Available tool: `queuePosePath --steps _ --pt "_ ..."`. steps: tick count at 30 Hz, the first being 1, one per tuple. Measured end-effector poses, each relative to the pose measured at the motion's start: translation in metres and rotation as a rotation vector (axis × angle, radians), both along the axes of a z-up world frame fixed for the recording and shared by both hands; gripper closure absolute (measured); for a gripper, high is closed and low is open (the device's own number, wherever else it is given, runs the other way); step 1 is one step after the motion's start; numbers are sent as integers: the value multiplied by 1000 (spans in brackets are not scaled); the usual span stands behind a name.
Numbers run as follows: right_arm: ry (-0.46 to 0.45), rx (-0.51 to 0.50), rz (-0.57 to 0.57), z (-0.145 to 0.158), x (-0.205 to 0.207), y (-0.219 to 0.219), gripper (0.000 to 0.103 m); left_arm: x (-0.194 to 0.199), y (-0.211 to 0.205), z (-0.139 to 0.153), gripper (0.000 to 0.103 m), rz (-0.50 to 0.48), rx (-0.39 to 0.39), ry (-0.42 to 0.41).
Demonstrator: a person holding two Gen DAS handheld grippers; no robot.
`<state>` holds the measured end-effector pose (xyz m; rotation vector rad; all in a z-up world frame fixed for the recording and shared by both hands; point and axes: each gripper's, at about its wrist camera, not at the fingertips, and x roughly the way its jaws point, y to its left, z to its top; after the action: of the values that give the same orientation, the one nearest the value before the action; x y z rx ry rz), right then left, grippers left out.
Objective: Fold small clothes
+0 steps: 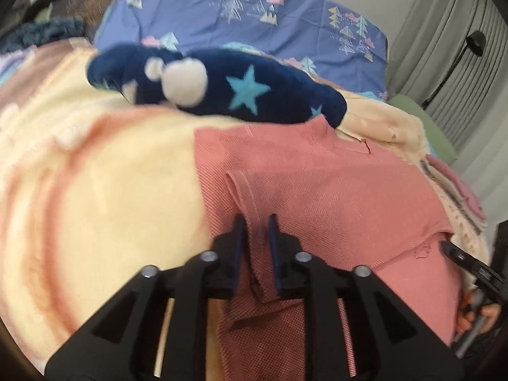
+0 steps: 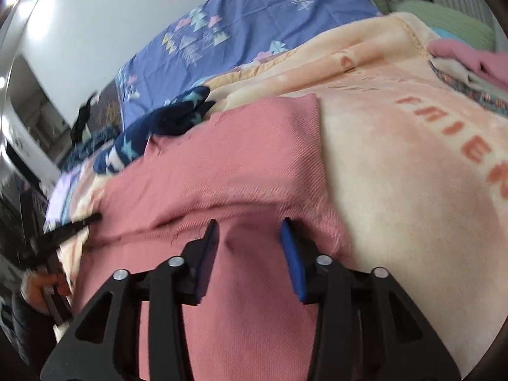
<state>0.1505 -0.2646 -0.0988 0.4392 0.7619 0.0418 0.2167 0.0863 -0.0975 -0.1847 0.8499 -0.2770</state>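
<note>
A pink knit garment (image 1: 317,190) lies on a cream blanket (image 1: 111,190) on the bed. My left gripper (image 1: 257,222) is shut on a folded edge of the pink garment, which passes between its fingers. In the right wrist view the pink garment (image 2: 222,174) fills the middle. My right gripper (image 2: 249,225) is open, its fingers pressed down on a raised fold of the cloth. The right gripper also shows in the left wrist view (image 1: 460,257) at the garment's right edge, and the left gripper shows in the right wrist view (image 2: 70,225) at the left edge.
A navy fleece piece with teal stars and white pompoms (image 1: 222,89) lies just beyond the pink garment. A blue tree-print sheet (image 1: 254,9) covers the far bed. A stack of folded clothes (image 2: 470,60) sits at the right. A green cushion (image 1: 435,127) and curtains are behind.
</note>
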Motion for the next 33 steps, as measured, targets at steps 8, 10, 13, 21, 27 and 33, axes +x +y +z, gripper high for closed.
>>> queuePosePath --steps 8,10,13,21,27,33 --pt "-131 -31 97 63 2 -1 60 -4 -52 10 74 -158 81 -59" --pt "-121 -52 79 65 27 -11 63 5 -66 -25 72 -183 155 14" --pt "99 -200 36 19 66 -15 79 5 -60 -24 72 -180 134 5" --pt "-12 -341 22 24 40 2 79 -2 -59 -27 72 -188 141 -11" --pt "67 -451 25 0 36 10 73 -25 -53 -6 44 -169 137 -54" --pt "11 -284 44 18 -34 -20 69 -92 -19 6 37 -219 207 -85"
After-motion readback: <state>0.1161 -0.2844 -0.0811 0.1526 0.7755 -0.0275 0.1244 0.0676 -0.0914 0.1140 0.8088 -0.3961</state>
